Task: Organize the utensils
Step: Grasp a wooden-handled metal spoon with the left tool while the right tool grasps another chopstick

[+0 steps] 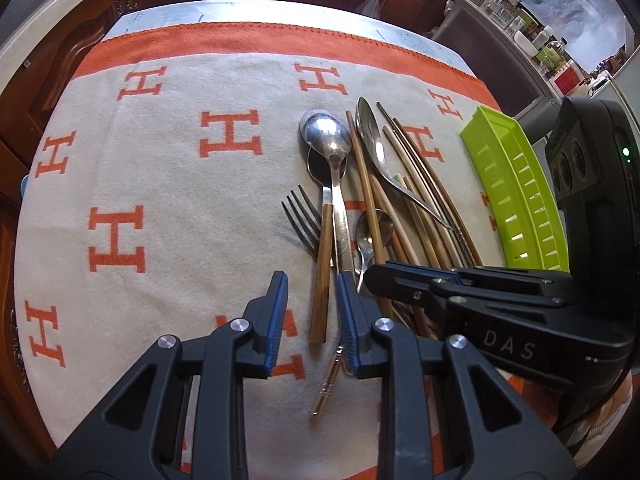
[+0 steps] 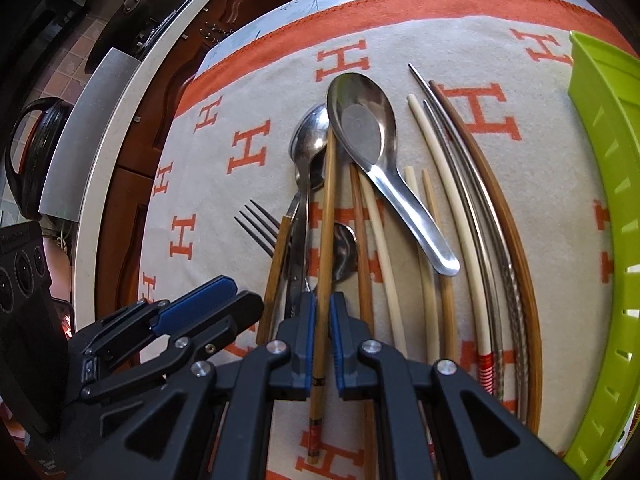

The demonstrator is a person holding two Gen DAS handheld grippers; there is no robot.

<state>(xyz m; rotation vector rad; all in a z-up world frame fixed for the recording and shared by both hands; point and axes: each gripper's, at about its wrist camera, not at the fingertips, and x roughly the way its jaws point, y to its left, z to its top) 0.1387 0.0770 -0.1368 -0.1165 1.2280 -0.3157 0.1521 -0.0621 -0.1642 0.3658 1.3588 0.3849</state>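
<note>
A heap of utensils lies on the beige blanket with orange H marks: a steel spoon, a wood-handled spoon, a dark fork, a steel soup spoon and several chopsticks. My left gripper is open and straddles the wooden handle without its pads touching it. My right gripper is shut on a bamboo chopstick that runs forward over the heap. In the left wrist view the right gripper sits just right of my left fingers.
A lime green slotted tray stands along the right side of the heap, also in the left wrist view as the tray. Dark wooden cabinets and a pale counter edge lie beyond the table's left and far sides.
</note>
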